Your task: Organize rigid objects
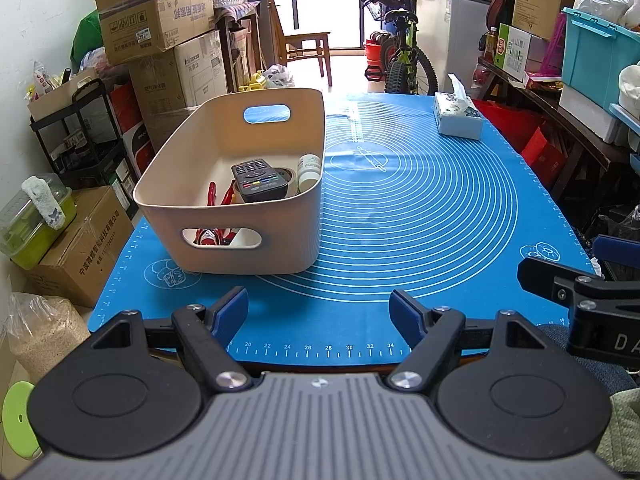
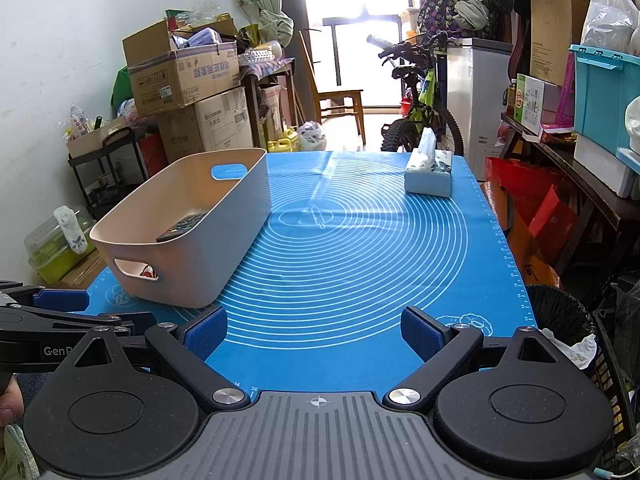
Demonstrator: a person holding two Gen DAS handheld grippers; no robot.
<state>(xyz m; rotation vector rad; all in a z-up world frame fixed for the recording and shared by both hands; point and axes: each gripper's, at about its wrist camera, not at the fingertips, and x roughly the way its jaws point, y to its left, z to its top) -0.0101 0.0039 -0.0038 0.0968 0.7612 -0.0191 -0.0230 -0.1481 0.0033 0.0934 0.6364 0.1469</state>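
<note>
A beige basket (image 1: pixel 188 196) (image 2: pixel 240 216) stands on the left of the blue mat (image 1: pixel 420 208) (image 2: pixel 352 248). Inside it lie a black remote (image 1: pixel 258 180) (image 2: pixel 182 226), a roll of tape (image 1: pixel 290 176), a white bottle (image 1: pixel 309 172) and red-handled pliers (image 1: pixel 218 200). My left gripper (image 1: pixel 319 316) hovers open over the mat's near edge, short of the basket, nothing between its blue pads. My right gripper (image 2: pixel 316 332) is open too, over the near right part of the mat, holding nothing. Each gripper shows at the edge of the other's view.
A tissue box (image 1: pixel 458 116) (image 2: pixel 430 174) sits at the mat's far right. Cardboard boxes (image 1: pixel 160 24) pile up to the left, a bicycle (image 1: pixel 404 56) stands beyond the table, and a cluttered bench (image 1: pixel 560 92) runs along the right. A waste bin (image 2: pixel 560 320) stands by the near right corner.
</note>
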